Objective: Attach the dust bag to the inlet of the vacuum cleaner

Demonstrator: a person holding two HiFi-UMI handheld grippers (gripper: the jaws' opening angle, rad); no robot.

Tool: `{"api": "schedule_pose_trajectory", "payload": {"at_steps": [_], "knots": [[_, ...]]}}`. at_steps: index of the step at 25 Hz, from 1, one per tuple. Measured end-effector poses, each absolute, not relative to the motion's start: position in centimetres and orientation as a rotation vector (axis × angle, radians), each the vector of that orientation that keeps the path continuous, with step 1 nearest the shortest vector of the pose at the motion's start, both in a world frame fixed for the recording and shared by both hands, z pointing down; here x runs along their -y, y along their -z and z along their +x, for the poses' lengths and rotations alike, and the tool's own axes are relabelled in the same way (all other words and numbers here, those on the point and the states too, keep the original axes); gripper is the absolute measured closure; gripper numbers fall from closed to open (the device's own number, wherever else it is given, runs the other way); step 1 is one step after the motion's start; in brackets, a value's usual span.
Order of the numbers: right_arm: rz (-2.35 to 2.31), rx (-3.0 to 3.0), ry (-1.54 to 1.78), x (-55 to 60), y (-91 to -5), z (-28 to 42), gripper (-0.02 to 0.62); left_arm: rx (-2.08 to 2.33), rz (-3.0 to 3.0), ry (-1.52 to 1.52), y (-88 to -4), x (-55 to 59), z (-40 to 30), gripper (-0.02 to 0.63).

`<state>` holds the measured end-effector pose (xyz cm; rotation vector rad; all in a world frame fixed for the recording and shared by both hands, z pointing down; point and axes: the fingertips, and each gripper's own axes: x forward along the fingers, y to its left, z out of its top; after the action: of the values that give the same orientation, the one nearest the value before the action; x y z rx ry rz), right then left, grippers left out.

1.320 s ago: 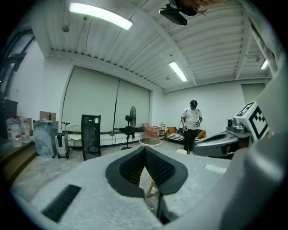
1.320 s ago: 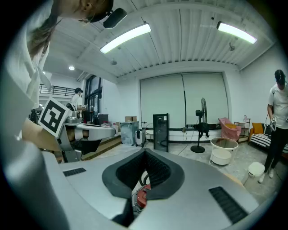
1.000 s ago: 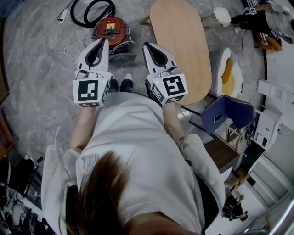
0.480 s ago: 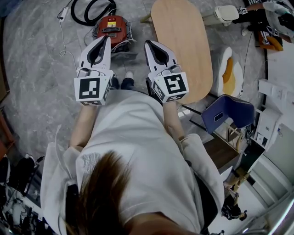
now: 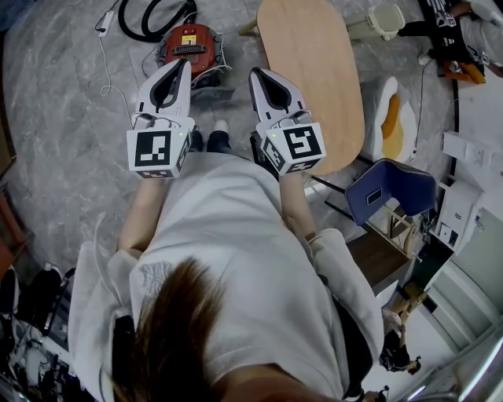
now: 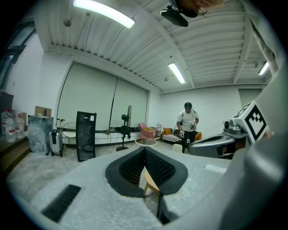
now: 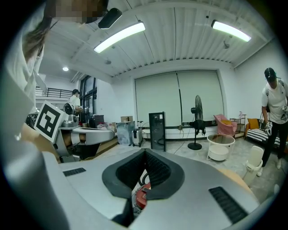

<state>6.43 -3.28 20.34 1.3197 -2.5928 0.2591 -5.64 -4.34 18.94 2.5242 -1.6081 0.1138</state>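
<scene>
Vacuum cleaner (image 5: 189,49) sits on the floor (image 5: 63,118) ahead of the person (image 5: 236,259). Red body, black hose (image 5: 149,20) coiled behind it, well apart from both grippers. Dust bag: can't pick it out in any view.

Left gripper (image 5: 181,66) and right gripper (image 5: 255,74) are both clenched with nothing between the jaws, held out side by side in front of the torso.

Versus a second ago, practically no change: same pose, same closed jaws. The vacuum only drifts slightly up-frame, which looks like head motion.

My read: task not started, no approach to the inlet yet, and the bag needs locating first.
</scene>
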Motion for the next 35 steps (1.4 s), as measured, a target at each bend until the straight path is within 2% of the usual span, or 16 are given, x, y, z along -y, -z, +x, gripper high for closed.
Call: {"api": "schedule_pose_trajectory", "payload": {"at_steps": [35], "knots": [[1.317, 2.593, -0.247, 3.24, -19.79, 6.53, 0.594, 1.556, 2.526, -0.095, -18.80, 4.42, -4.88, 0.589]]}}
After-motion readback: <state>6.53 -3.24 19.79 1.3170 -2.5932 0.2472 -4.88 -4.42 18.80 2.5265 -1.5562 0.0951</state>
